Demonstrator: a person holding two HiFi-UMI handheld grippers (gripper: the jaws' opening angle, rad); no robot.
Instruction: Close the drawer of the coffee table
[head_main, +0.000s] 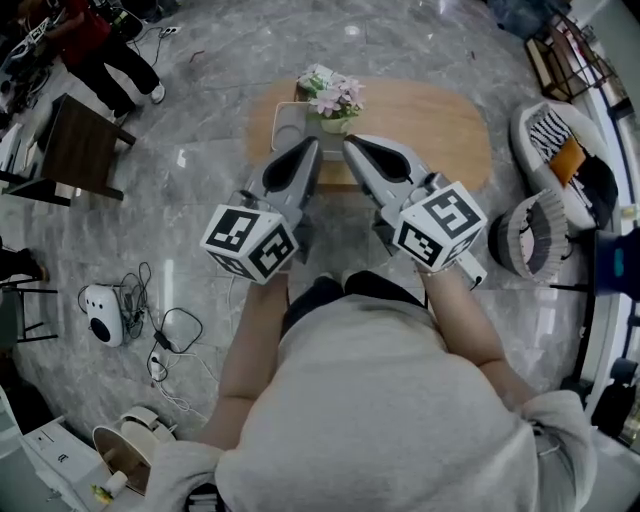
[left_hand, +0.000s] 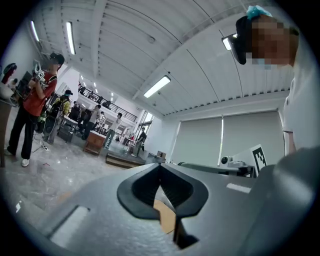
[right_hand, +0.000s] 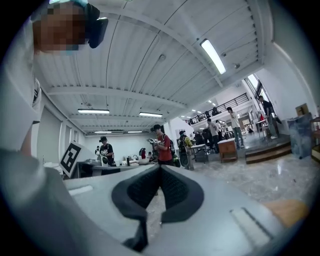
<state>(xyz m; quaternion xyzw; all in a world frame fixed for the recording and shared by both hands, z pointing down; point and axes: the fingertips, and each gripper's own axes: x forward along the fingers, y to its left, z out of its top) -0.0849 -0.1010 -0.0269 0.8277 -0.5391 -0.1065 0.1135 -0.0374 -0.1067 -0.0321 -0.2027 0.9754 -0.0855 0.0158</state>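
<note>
Both tongs are pointing up the frame, side by side in the middle of the head view. The left gripper (head_main: 311, 146) is showing its jaws pressed together, tips meeting, with nothing between the pads. The right gripper (head_main: 351, 143) is matching it, tips touching and empty.

The coffee table (head_main: 430, 125) is lying at upper centre, an oblong wooden top. Its long axis is running left to right across the frame, and one long edge is facing the person. Both gripper tips are sitting over that near edge, just below a pot of pink flowers (head_main: 337, 98) and a pale tray (head_main: 287, 125) standing on the left part of the top.

The drawer I cannot pick out, because the gripper bodies are covering that stretch of edge. In the left gripper view a tan patch (left_hand: 165, 216) is peeking through the gap under the pads, possibly the tabletop.
</note>
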